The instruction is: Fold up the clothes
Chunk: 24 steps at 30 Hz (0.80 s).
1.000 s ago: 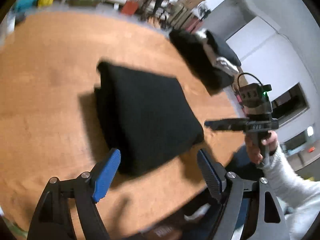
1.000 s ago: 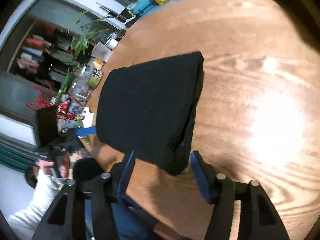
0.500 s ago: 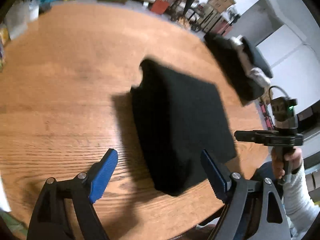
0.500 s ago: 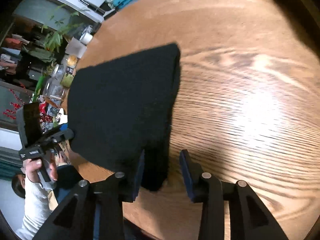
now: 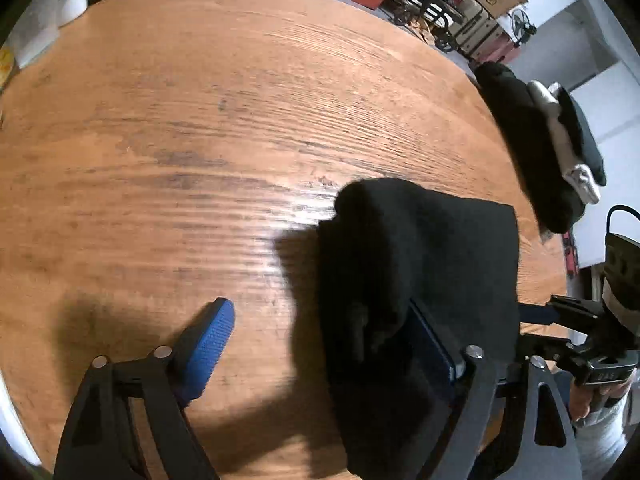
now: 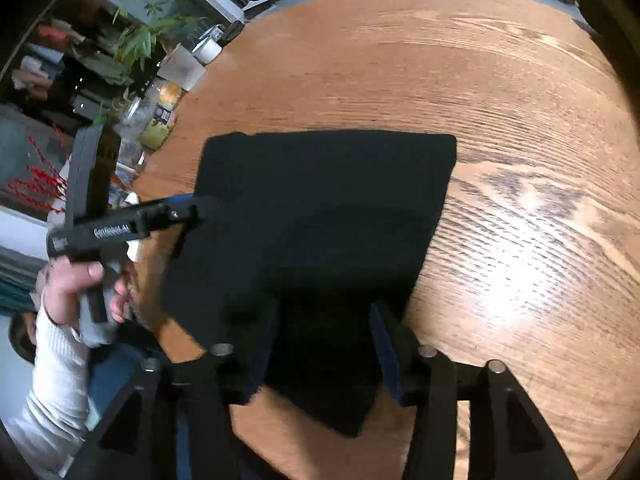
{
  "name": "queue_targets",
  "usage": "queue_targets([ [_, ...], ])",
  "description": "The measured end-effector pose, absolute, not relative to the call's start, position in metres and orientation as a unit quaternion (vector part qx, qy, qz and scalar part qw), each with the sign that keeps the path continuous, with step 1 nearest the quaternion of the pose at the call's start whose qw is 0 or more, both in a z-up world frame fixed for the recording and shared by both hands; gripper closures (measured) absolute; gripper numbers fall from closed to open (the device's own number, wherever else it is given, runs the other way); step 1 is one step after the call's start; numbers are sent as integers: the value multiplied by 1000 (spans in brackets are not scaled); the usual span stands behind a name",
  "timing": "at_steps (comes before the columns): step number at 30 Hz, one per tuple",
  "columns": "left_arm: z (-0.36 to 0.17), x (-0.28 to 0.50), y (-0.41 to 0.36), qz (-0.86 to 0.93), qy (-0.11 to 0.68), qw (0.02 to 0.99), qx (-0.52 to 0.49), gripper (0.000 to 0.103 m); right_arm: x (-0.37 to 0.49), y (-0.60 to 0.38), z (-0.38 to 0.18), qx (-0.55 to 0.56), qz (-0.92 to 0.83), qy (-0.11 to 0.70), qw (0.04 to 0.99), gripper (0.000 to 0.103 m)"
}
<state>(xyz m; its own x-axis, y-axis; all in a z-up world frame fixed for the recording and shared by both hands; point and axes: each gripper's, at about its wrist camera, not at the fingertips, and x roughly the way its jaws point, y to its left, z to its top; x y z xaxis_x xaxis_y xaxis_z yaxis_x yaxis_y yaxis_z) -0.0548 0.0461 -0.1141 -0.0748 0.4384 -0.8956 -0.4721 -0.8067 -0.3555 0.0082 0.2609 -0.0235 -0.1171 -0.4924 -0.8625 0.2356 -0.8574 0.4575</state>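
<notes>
Overhead glare on table [image 6: 532, 280] — hard shadows, fisheye-warped dark corners.

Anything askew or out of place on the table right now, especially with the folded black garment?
One thing: the folded black garment lies partly past the near edge of the wooden table, its near end bunched between the right gripper's fingers. The pile of dark clothes also overhangs the table's far edge. Nothing spilled or damaged.
</notes>
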Motion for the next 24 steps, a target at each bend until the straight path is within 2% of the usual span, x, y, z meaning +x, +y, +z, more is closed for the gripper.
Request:
queue_targets([
  [1, -115, -56, 47, 738, 22, 310, -599, 0, 8, 263, -28, 614, -740, -109, 251, 49],
  [3, -117, -58, 48, 748, 36, 309, -587, 0, 8, 265, -30, 613, -740, -109, 255, 48],
  [9, -108, -88, 12, 721, -88, 310, -614, 0, 12, 268, -14, 609, -742, -104, 260, 45],
  [12, -101, -100, 1, 717, -130, 299, -616, 0, 22, 287, 15, 558, -783, -97, 258, 42],
  [16, -96, -110, 2, 698, -168, 302, -627, 0, 26, 281, 44, 493, -808, -118, 301, 41],
  [20, -93, -113, 27, 706, -136, 310, -623, 0, 33, 254, 41, 500, -781, -117, 355, 42],
  [22, -99, -114, 37, 727, -80, 283, -620, 0, 31, 239, 26, 538, -762, -100, 346, 42],
  [24, -101, -114, 44, 745, -36, 267, -610, 0, 21, 232, -1, 597, -740, -84, 297, 47],
])
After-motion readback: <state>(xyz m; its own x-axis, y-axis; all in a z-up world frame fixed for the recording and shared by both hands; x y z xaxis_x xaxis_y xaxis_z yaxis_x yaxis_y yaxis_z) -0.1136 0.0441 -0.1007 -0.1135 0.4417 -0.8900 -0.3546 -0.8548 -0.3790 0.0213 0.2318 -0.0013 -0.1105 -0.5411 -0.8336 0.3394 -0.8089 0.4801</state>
